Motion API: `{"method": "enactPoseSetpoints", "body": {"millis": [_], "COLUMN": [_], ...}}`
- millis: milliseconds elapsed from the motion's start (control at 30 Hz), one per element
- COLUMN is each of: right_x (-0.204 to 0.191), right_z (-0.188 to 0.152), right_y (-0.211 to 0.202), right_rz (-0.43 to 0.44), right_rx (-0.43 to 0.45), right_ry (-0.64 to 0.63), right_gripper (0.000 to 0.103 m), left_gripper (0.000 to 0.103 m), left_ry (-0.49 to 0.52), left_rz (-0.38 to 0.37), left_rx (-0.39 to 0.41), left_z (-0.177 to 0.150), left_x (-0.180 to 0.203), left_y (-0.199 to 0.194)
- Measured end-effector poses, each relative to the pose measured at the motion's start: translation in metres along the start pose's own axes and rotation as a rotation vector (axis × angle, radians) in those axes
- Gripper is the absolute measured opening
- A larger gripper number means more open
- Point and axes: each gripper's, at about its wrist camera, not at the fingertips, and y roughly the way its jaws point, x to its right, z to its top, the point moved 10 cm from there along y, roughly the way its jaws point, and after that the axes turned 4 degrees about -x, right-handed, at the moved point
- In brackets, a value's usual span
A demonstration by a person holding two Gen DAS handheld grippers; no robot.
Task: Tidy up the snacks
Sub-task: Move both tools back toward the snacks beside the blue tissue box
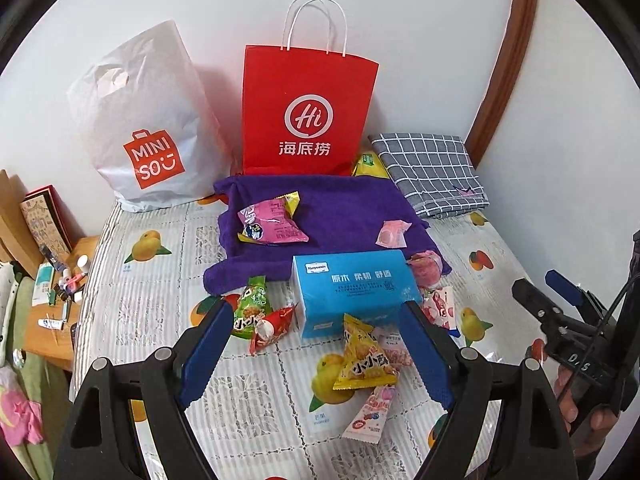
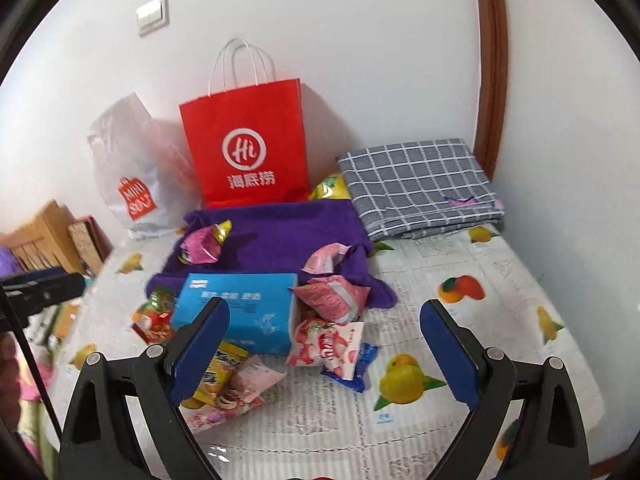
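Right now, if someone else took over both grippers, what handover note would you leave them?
Left gripper: open, empty, above the front snacks.
Right gripper: open, empty.
Snack packets lie loose around the blue tissue box, the yellow triangular packet nearest; the pink packet sits on the purple towel.
Red paper bag and white plastic bag stand against the wall.
Done: nothing visibly sorted.
Left: gather every packet.
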Motion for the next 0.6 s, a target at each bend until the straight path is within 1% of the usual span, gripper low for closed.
{"method": "enactPoseSetpoints", "body": {"millis": [67, 167, 333, 600], "right_x": [0.004, 0.008, 0.015, 0.024], "right_z": [-0.001, -0.004, -0.01, -0.016], "right_y": [0.0, 0.001, 0.004, 0.009], "right_rz": [0.021, 0.022, -0.014, -0.031], "right_rx": [-0.006, -0.019, -0.021, -0.027], "right_ry": [0.042, 0.064, 0.039, 0.028], "right_gripper": [0.095, 0.095, 0.095, 0.095], "left_gripper": [0.083, 0.083, 0.083, 0.083], "left_ry": [0.002, 0.008, 0.021, 0.027], "left_rz": [-0.002, -0.001, -0.005, -0.02], "left_rx": [-0.002, -0.006, -0.01, -0.014], "left_z": [-0.001, -0.003, -0.004, -0.005], "left_x": [0.001, 0.002, 0.006, 0.012], "left_y": [0.0, 0.001, 0.003, 0.009]}}
